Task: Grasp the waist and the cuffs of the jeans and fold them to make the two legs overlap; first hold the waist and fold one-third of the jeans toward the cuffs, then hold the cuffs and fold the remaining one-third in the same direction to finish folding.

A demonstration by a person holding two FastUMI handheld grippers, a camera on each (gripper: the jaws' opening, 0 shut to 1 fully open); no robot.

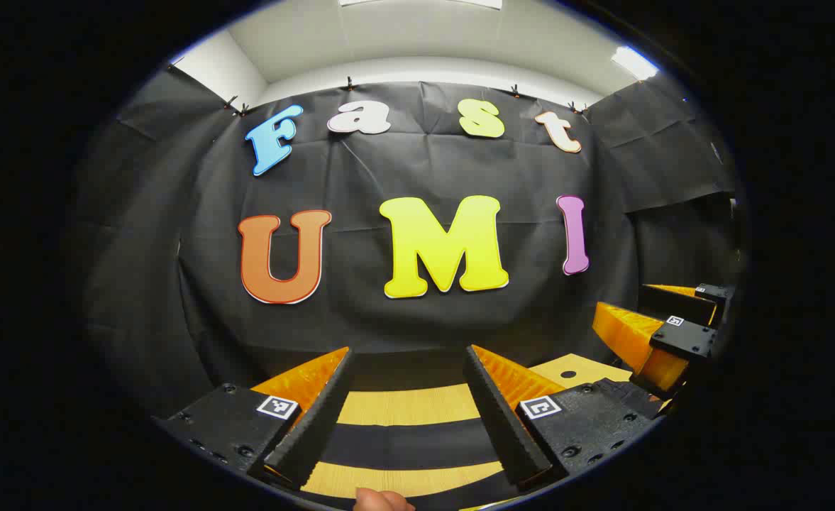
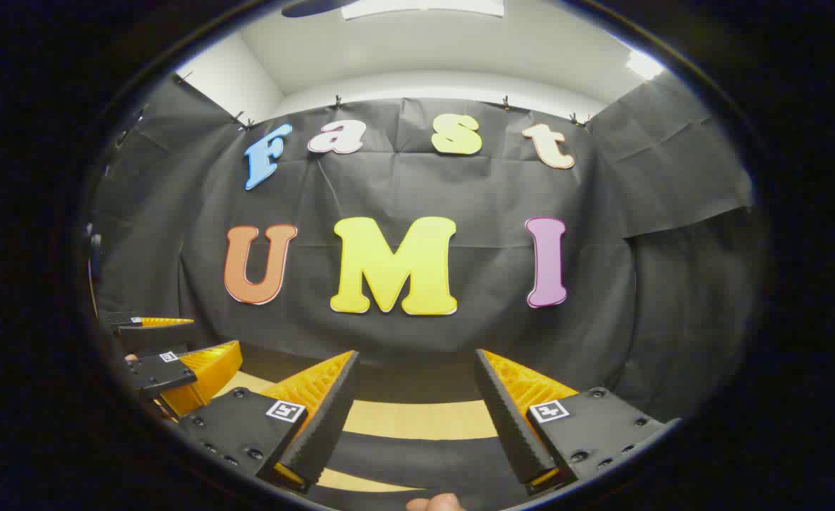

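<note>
Both cameras ride low over a wooden table [image 1: 406,406], level and facing the booth's black cloth wall [image 1: 417,312] square on — near it, perhaps. Side by side, each catches the other: the right gripper [image 1: 662,323] at the left view's right edge, the left gripper [image 2: 165,348] at the right view's left edge.

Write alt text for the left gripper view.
The left gripper is held open and empty above a wooden table with dark bands across it, facing the black cloth wall. The right gripper shows at right.
</note>
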